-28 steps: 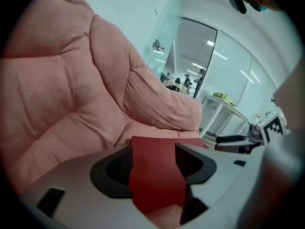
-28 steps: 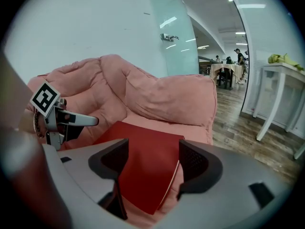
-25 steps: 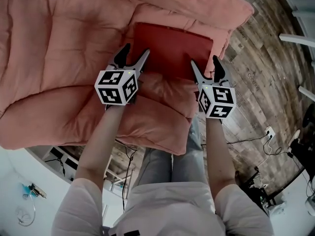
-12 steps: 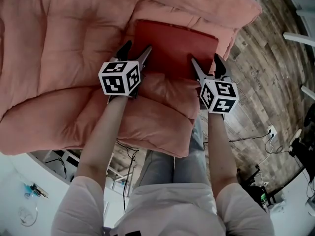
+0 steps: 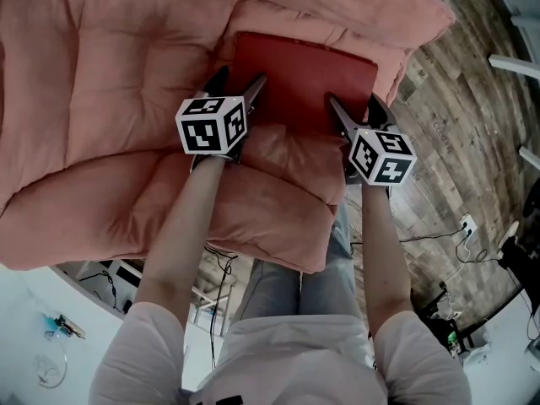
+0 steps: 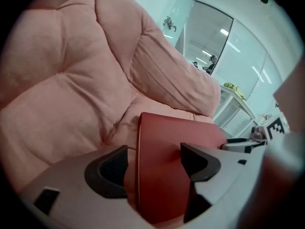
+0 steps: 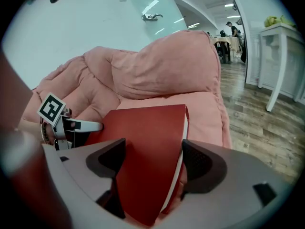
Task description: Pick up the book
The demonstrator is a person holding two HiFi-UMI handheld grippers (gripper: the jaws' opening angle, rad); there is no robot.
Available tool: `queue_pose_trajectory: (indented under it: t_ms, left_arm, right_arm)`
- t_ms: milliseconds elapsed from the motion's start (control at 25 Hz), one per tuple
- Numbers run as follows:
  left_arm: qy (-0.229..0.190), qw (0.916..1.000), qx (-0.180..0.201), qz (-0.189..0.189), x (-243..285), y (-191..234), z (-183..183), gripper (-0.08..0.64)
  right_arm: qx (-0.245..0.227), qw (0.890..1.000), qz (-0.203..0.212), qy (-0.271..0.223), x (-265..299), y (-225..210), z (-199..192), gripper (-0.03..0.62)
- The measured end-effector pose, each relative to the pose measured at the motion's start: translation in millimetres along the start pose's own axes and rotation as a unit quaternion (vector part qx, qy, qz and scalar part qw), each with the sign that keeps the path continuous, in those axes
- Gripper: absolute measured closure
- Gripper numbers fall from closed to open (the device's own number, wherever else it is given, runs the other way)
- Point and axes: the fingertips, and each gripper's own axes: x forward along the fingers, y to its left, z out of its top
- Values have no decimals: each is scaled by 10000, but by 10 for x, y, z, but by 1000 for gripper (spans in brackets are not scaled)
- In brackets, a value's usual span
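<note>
Left hand-held gripper (image 6: 152,165): jaws wide apart, nothing clamped. Straddles the left edge of the book (image 6: 164,137), one jaw outside the edge over the cushion, the other above the cover. Pad contact with the cover not clear.

Right hand-held gripper (image 7: 152,162): jaws equally wide apart, nothing clamped. Straddles the right edge, inner jaw over the cover, outer jaw just beside the white page block.

Book: plain red hard cover, no print visible, thin, rectangular. White page edge along the right side, a pale line along the left edge. Lies cover-up in the hollow of the seat of a pink sofa (image 5: 101,99), far edge against the back cushion, near edge sunk behind a bulge of seat cushion (image 5: 287,154) that sits between both grippers. In the head view held between the two grippers, one at each near corner.

Around: puffy pink folds on the left and behind, close to the left jaw. Bare forearms below the marker cubes. Wood plank floor (image 5: 443,116) to the right, with a cable and a socket (image 5: 462,224). White table (image 7: 281,42) well apart on the floor, glass wall (image 6: 214,42) behind the sofa.
</note>
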Motion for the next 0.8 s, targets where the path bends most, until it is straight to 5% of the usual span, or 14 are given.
queue_pose_trajectory:
  t_ms: [120, 240, 800]
  left_arm:
    - [-12, 9997, -210, -127, 19, -8, -9, 218]
    - [-112, 9996, -228, -159, 27, -74, 14, 296]
    - [-330, 9993, -156, 119, -151, -246, 110, 298]
  right_arm:
    - [58, 9999, 78, -33, 23, -10, 7, 224]
    - [110, 9997, 3, -207, 28, -5, 33, 225]
    - [296, 9991, -139, -279, -100, -10, 76, 224]
